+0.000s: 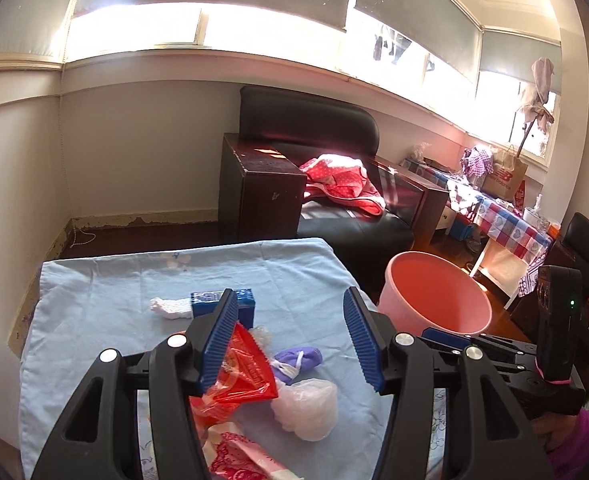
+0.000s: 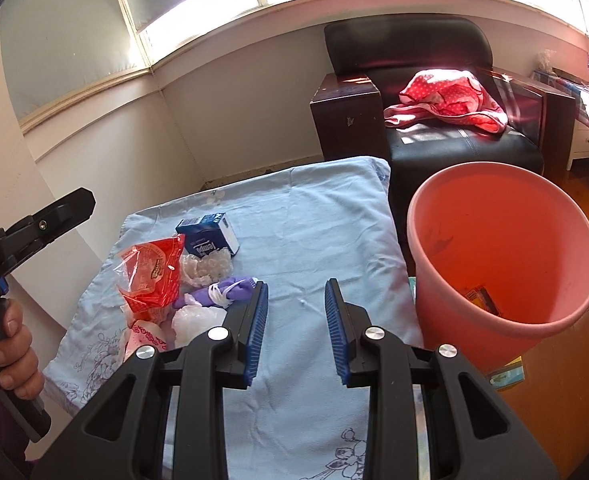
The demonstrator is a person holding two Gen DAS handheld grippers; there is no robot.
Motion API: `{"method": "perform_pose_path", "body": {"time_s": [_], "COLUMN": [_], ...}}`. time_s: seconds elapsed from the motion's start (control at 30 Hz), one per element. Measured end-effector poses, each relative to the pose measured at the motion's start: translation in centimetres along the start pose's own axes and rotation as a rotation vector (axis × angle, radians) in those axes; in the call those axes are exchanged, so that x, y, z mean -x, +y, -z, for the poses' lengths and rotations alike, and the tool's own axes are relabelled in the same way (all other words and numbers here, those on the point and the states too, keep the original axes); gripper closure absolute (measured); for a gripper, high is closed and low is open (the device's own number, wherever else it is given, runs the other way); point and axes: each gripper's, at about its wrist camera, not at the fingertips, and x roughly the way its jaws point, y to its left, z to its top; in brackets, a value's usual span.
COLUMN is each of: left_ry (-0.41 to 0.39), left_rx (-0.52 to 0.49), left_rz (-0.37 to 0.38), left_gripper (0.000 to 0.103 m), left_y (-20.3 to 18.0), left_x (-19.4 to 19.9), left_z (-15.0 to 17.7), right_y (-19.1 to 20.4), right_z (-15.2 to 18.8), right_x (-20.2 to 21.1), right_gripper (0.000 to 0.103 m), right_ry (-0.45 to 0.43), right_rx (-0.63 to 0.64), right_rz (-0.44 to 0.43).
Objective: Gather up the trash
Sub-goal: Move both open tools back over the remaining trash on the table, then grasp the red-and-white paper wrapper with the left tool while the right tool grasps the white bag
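Collecting trash, between pickups. We hold both grippers above the desk [image 2: 318,216], which is covered by a light blue cloth. The left gripper [image 1: 290,340] has its jaws wide apart and empty, poised over the litter; the right gripper [image 2: 296,332] likewise has its jaws apart and empty, over bare cloth near the pink bin [image 2: 502,256]. The trash lies in a loose cluster on the left part of the desk: a red wrapper [image 2: 152,276], a blue tissue box [image 2: 208,234], clear crumpled plastic [image 2: 208,268], a purple glove [image 2: 230,290] just beside it, a white plastic wad [image 1: 310,408] and a pink-patterned bag [image 1: 238,456] at the near edge. A small white scrap [image 1: 164,308] lies beside the box. The bin stands off the desk's right edge and already holds at least one item at its bottom. We judge the task early, with most pieces uncollected. The next move calls for lowering the left jaws around the red wrapper, closing on its crinkled film, then carrying it across to the bin.
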Motion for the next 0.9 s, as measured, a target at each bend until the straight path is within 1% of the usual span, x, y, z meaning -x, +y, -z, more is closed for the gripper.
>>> {"method": "perform_pose_path", "body": {"time_s": [0.2, 0.37, 0.47, 0.53, 0.57, 0.6, 0.63, 0.7, 0.73, 0.9], "left_ry": [0.041, 0.115, 0.173, 0.213, 0.229, 0.24, 0.252, 0.281, 0.3, 0.384], "left_rx": [0.071, 0.094, 0.104, 0.115, 0.122, 0.125, 0.128, 0.134, 0.135, 0.132], "left_rz": [-0.07, -0.083, -0.06, -0.036, -0.026, -0.017, -0.009, 0.009, 0.02, 0.044], "left_gripper": [0.049, 0.049, 0.05, 0.052, 0.055, 0.058, 0.059, 0.065, 0.067, 0.076], "left_y": [3.4, 4.6, 4.7, 4.6, 4.6, 4.5, 4.5, 4.4, 4.3, 3.4], "left_x": [1.1, 1.7, 1.8, 1.5, 1.3, 1.1, 0.8, 0.2, -0.2, -1.9], "left_z": [1.9, 4.8, 6.5, 7.3, 7.6, 7.7, 7.7, 8.0, 8.1, 8.8], "right_y": [2.0, 3.5, 4.2, 4.5, 4.6, 4.7, 4.7, 4.9, 4.9, 4.8], "right_z": [0.7, 1.5, 1.8, 2.0, 2.0, 2.0, 2.1, 2.2, 2.3, 2.5], "right_x": [-1.4, -2.6, -3.0, -3.2, -3.3, -3.4, -3.5, -3.6, -3.6, -3.9], "right_gripper": [0.073, 0.073, 0.072, 0.07, 0.065, 0.062, 0.062, 0.061, 0.061, 0.061], "right_ry": [0.056, 0.107, 0.124, 0.134, 0.138, 0.141, 0.145, 0.153, 0.156, 0.169], "right_rx": [0.037, 0.068, 0.084, 0.091, 0.092, 0.091, 0.091, 0.096, 0.097, 0.091], "right_rz": [-0.054, -0.094, -0.113, -0.123, -0.127, -0.132, -0.135, -0.138, -0.139, -0.14]}}
